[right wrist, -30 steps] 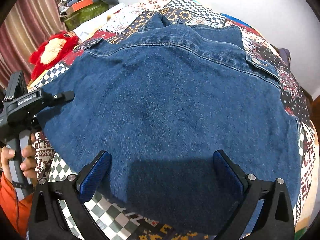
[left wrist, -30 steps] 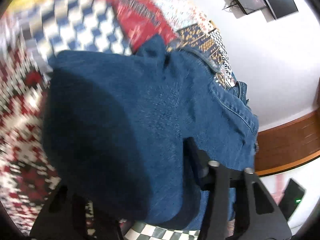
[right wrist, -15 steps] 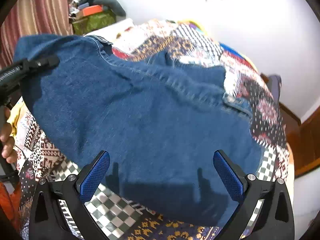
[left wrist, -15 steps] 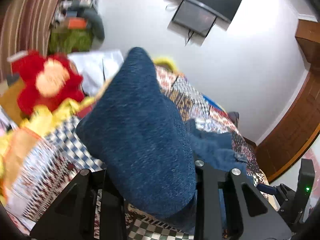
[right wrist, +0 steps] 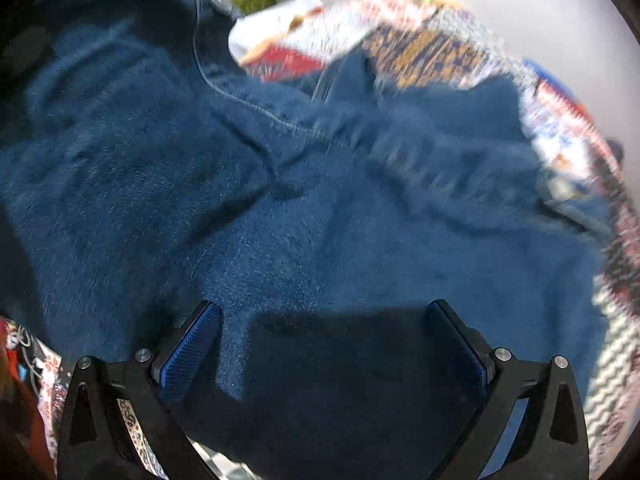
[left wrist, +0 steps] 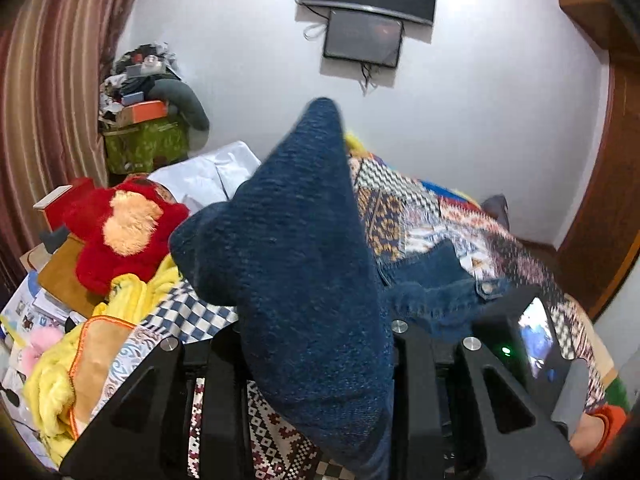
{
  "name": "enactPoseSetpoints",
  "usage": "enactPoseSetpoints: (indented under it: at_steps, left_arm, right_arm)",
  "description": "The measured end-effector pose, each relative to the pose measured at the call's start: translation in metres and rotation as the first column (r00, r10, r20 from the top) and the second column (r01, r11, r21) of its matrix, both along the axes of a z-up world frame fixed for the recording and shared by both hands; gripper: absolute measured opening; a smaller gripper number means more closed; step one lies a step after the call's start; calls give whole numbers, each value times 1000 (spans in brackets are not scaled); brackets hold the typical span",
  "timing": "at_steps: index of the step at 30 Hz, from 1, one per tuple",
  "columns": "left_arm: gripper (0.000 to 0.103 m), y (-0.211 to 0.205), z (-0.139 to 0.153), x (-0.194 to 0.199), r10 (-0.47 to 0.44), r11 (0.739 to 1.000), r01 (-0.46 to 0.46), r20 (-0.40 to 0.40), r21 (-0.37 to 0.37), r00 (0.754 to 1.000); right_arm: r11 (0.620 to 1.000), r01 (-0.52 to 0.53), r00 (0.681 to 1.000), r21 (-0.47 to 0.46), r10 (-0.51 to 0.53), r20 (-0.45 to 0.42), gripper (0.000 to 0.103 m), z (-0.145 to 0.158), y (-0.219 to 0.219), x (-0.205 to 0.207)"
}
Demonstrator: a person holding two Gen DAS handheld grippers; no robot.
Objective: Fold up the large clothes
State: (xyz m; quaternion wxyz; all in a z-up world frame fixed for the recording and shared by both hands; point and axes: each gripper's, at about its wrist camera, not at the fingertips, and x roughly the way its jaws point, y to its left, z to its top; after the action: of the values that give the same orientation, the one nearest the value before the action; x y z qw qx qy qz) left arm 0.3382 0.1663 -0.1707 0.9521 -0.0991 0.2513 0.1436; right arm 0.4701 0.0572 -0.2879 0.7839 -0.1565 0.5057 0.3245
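The left tool [left wrist: 316,344] is clamped on a fold of the denim jacket [left wrist: 296,248]. Its jaws have just been closing, with the cloth between them. A second ago this tool sat low against the flat jacket; now the pinched corner stands up in front of it, above the quilted bed [left wrist: 420,208], with a red plush toy [left wrist: 120,228] off to its left.

The right tool [right wrist: 324,348] hangs with its blue pads [right wrist: 188,348] wide apart, empty, just above the jacket's lower part, which lies on the bed. That view is blurred.

The lifted side looks ready to be carried across the body for a first fold. The right tool seems placed to pin or grab the near hem.
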Motion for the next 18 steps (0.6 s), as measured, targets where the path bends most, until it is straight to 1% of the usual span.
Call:
enactPoseSetpoints:
  at_steps: [2, 4, 6, 8, 10, 12, 15, 16, 18]
  left_arm:
    - [30, -11, -1, 5, -15, 999, 16, -22, 45, 1000]
    - [30, -23, 3, 4, -47, 996, 48, -17, 74, 999]
    - [30, -33, 10, 7, -82, 993, 82, -5, 82, 997]
    - [29, -44, 18, 11, -112, 989, 111, 4, 96, 994]
    - [29, -58, 27, 18, -148, 984, 145, 17, 105, 989]
    - [29, -69, 34, 26, -185, 979, 181, 32, 97, 982]
    - [29, -90, 44, 45, -253, 967, 252, 52, 37, 966]
    - [29, -101, 47, 54, -281, 960, 280, 55, 19, 958]
    - [28, -118, 48, 64, -318, 948, 318, 55, 2, 947]
  right_arm:
    - [1000, 3, 1000, 9, -3, -16, 103, -7, -2, 1]
    - [1000, -27, 1000, 6, 27, -1, 103, -7, -3, -3]
    - [999, -42, 999, 4, 42, -16, 103, -5, -8, -5]
    - [999, -33, 998, 19, 34, -53, 103, 1, -20, -5]
    - [999, -15, 996, 49, 19, -82, 103, 9, -41, -7]
    - [998, 21, 996, 63, -16, -82, 103, 17, -62, -9]
    - [993, 100, 994, 67, -98, -40, 103, 33, -110, -14]
    - [989, 133, 991, 68, -132, -20, 103, 39, -130, -17]
    - [980, 186, 983, 68, -186, 1, 103, 47, -162, -21]
